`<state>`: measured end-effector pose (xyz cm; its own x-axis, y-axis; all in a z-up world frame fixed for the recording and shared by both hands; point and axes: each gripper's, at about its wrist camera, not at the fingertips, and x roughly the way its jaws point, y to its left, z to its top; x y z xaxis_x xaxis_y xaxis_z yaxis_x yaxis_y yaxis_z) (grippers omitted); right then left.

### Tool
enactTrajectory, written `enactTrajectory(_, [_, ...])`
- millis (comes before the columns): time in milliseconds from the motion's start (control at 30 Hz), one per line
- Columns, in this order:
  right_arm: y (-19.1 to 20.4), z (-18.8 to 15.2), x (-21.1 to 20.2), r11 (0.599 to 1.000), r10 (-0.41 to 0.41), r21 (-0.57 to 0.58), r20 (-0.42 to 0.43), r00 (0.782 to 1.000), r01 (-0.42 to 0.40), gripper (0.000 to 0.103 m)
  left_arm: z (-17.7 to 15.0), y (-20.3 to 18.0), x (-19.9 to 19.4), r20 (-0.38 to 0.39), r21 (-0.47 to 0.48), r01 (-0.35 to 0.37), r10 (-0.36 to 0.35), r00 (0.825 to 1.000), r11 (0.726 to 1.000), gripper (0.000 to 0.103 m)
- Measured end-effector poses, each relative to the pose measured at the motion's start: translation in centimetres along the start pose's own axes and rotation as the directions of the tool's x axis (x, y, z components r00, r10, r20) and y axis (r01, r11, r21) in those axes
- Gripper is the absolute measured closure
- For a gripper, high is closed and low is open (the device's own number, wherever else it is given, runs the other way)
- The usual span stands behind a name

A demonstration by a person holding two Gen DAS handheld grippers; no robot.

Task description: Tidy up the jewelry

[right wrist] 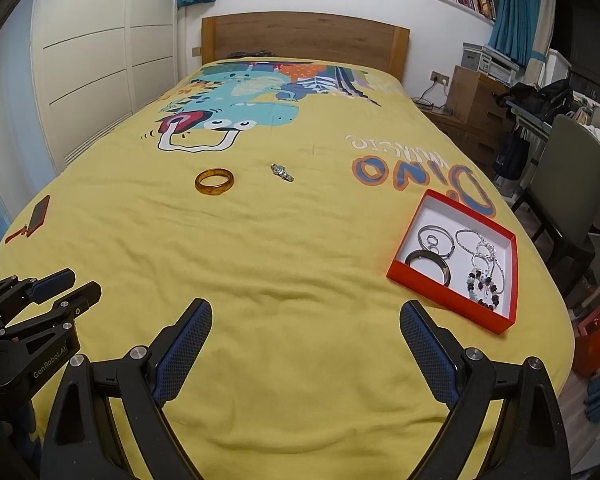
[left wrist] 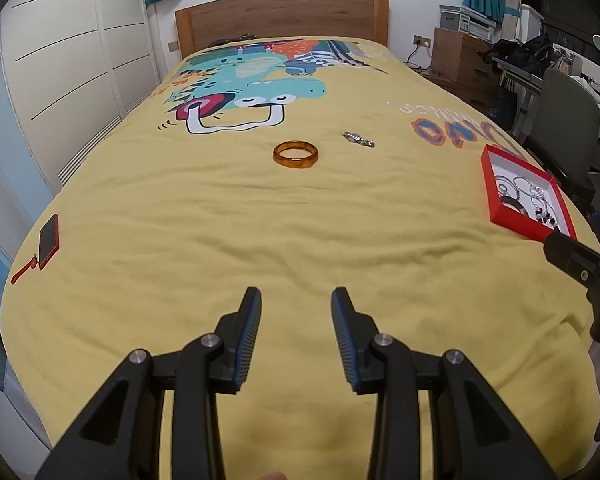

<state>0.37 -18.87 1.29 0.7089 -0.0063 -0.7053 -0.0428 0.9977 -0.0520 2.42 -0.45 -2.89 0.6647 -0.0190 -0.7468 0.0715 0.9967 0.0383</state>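
Note:
An amber bangle (left wrist: 295,153) (right wrist: 215,182) lies on the yellow bedspread (left wrist: 260,232) mid-bed. A small silver watch (left wrist: 358,139) (right wrist: 282,172) lies just right of it. A red box (right wrist: 452,292) (left wrist: 500,200) with a white inside sits at the right edge and holds several bracelets, rings and a beaded chain. My left gripper (left wrist: 296,300) hovers above the near part of the bed, jaws partly apart, nothing between them; it also shows as the left gripper (right wrist: 70,282) in the right wrist view. My right gripper (right wrist: 306,312) stands wide open and empty, well short of the box.
A red phone (left wrist: 49,240) (right wrist: 38,216) with a strap lies at the bed's left edge. White wardrobe doors (right wrist: 92,60) run along the left. A grey chair (right wrist: 572,184), a desk and wooden drawers (right wrist: 476,92) crowd the right side. A wooden headboard (right wrist: 304,38) is at the far end.

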Motion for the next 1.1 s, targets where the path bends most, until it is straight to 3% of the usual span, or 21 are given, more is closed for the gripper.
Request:
enactTrajectory(133, [0.0,0.0,0.1,1.000,0.000,-0.001,-0.004,1.000,0.000,0.009,0.0,-0.1,0.0,0.003,0.002,-0.001,0.001,1.000,1.000,0.059])
enactTrajectory(667, [0.1,-0.3,1.2,0.998,0.060,-0.008,-0.023,0.998,-0.061,0.009,0.4,0.4,0.5,-0.010,0.003,-0.009,0.009,1.000,1.000,0.058])
enactTrajectory(1100, [-0.1,0.3,5.2,0.989,0.145,-0.005,-0.078,0.986,-0.146,0.009,2.0,2.0,4.2,-0.071,-0.031,-0.013,0.011,0.997,0.999,0.058])
